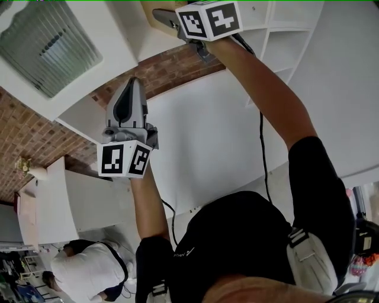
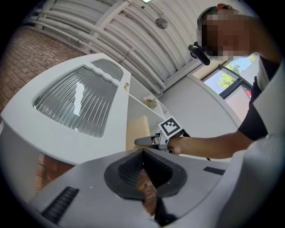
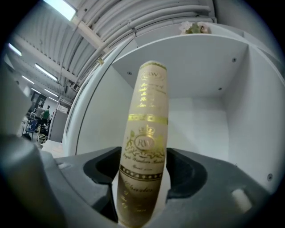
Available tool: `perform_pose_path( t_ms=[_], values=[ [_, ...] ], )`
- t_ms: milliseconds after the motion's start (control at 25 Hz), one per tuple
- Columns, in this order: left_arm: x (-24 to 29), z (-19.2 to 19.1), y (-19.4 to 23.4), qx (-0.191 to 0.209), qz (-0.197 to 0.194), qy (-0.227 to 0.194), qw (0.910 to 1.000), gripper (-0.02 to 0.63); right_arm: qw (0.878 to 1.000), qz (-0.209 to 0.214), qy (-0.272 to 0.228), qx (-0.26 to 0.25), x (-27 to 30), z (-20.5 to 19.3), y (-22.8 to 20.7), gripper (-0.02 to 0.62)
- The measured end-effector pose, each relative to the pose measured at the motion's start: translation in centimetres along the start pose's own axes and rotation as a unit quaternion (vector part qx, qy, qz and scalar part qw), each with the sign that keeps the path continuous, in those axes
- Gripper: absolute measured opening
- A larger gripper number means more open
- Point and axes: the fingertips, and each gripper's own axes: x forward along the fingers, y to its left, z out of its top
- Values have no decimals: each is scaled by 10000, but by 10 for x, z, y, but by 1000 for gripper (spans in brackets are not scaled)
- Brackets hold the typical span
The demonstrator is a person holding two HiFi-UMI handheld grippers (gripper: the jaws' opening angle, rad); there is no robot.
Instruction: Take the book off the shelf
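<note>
A tan book (image 3: 147,133) with gold lettering on its spine stands upright in a white shelf cubby (image 3: 200,58). My right gripper (image 3: 143,156) straddles the spine, one jaw on each side at their widest, and I see no clear press on the cover. In the head view the right gripper (image 1: 159,16) reaches up to the book (image 1: 151,7) at the shelf (image 1: 278,35). My left gripper (image 1: 133,83) hangs lower and to the left, away from the shelf. Its fingertips (image 2: 142,153) meet with nothing between them. It looks toward the right gripper (image 2: 141,141) and the book (image 2: 139,127).
A ribbed translucent panel (image 1: 47,44) is set in a white surface beside a brick wall (image 1: 35,130). A small dried plant (image 3: 193,27) sits on top of the shelf. A cable (image 1: 260,148) runs down from the right gripper. Another person (image 1: 89,275) bends at the lower left.
</note>
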Motion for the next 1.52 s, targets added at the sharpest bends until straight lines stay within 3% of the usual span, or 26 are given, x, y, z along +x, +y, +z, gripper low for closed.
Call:
perform_pose_path(
  t_ms=[200,400,680,1200,1520],
  values=[
    [-5,2,8,-13,62,-15,10000,-2,9999,-30,157,-49,15,-1,2,288],
    [-12,2,11,-12,109,-3,9999,-2,9997,-120,197,35,19,-3,-1,229],
    [-17,6,7,15,98,28,9999,-2,9999,-93,-119,33,4,4,2,212],
    [-30,24,-24,157,68,-76,9998,-2,9938,350,-1046,166,-118,37,33,212],
    [-45,24,-57,51,89,-229,9997,-2,9879,489,-1375,518,-197,-9,56,212]
  ],
)
